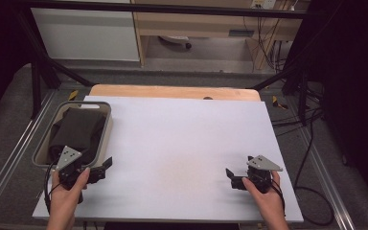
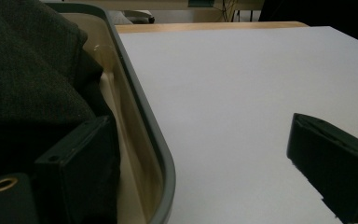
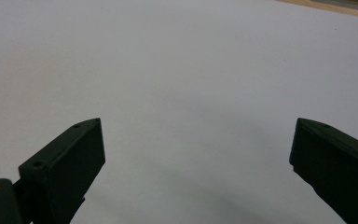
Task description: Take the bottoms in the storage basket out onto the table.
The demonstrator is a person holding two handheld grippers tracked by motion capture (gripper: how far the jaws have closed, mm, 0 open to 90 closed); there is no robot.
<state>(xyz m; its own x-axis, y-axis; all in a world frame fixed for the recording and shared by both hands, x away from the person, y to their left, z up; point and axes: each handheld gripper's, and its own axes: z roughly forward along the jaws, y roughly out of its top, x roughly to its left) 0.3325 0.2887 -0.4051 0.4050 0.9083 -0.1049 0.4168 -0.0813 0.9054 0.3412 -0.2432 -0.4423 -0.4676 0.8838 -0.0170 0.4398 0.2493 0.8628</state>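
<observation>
A dark folded cloth [image 1: 76, 129] is seen lying in a grey tub [image 1: 106, 125] at the bench's [image 1: 182, 143] left edge. The left claw [image 1: 103, 168], spread wide, straddles the tub's near rim, presumably for reaching in; the right claw [image 1: 232, 178] is held wide over bare bench, empty.

From where I sit, the white table top [image 1: 182, 143] lies bare between my two grippers, so either one can sweep across the middle unhindered. On my left, the grey-rimmed basket [image 1: 106, 129] stands in the way: its wall rises just beside the left gripper [image 1: 106, 165], one jaw over the dark cloth [image 1: 76, 129] inside, the other over bare table. The right gripper [image 1: 230, 176] has open surface ahead.
</observation>
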